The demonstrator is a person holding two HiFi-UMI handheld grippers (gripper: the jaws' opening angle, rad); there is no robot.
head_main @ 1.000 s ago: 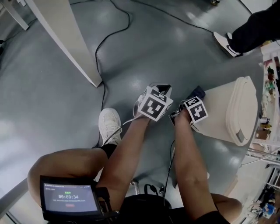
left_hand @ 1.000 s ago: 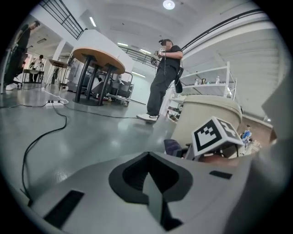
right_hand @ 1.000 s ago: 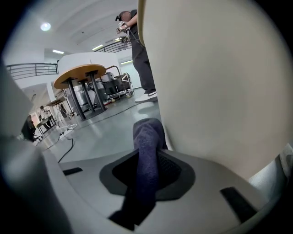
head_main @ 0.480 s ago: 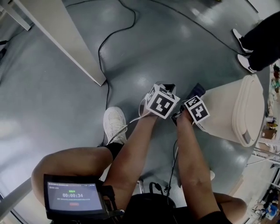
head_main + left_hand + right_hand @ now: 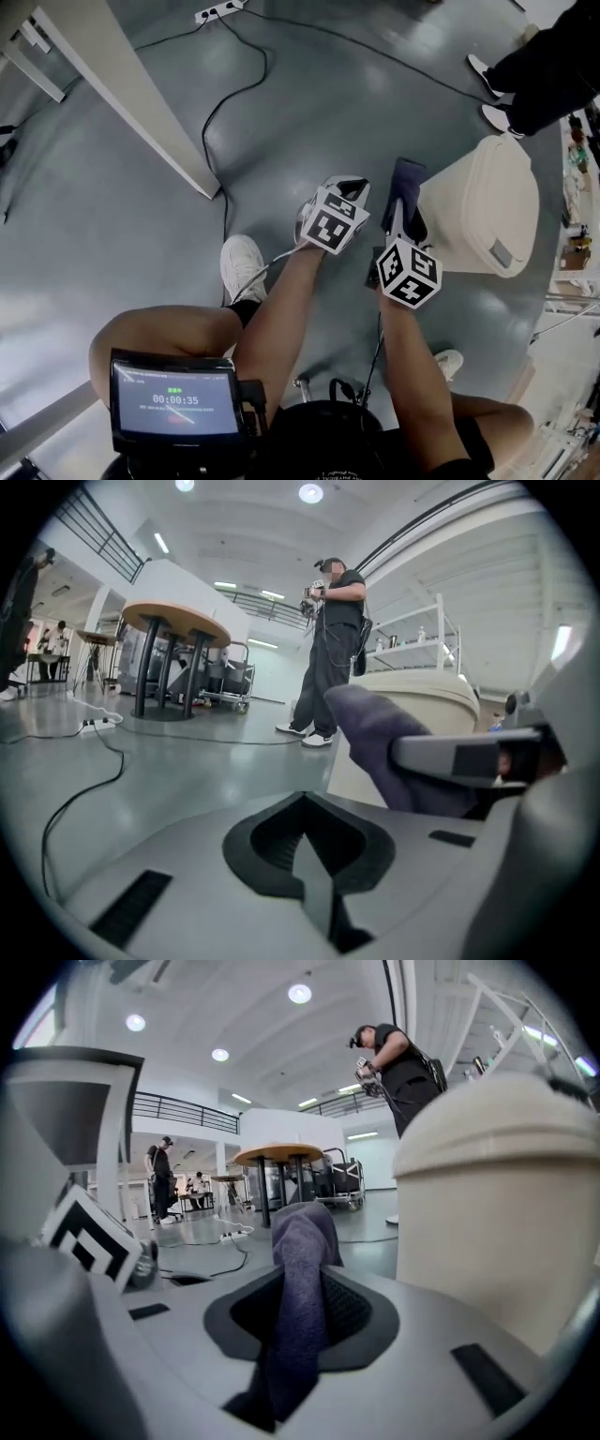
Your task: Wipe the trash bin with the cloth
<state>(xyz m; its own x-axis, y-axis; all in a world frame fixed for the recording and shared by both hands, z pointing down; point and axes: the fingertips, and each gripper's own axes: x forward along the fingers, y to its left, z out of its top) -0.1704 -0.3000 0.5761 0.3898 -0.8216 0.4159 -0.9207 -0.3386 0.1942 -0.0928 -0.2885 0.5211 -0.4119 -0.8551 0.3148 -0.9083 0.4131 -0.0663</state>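
On grey polished floor [image 5: 122,234]: cream plastic trash bin with a domed lid [image 5: 478,211], upright, lid down, right of both claws in head view. No wet streak or wiped patch to make out on its wall; looks untouched, though too far off to judge dust.

Next in size, right claw [image 5: 298,1312]: clamped on dusky purple terry cloth [image 5: 302,1241], pinched at mid-length, upper end poking up past the tips, lower end hanging back into the throat. Held just beside the bin's left wall, apart from it in right gripper view, no contact seen.

Left claw [image 5: 305,855]: closed on nothing, parked beside the right one, pointing past the bin toward open floor.

Judged progress: cloth gripped and brought to the bin, wiping itself not started. Left to do: press the cloth onto wall or lid, sweep round the sides, top too. Possibly steady the bin with the idle left claw, light plastic likely to slide on slick floor.
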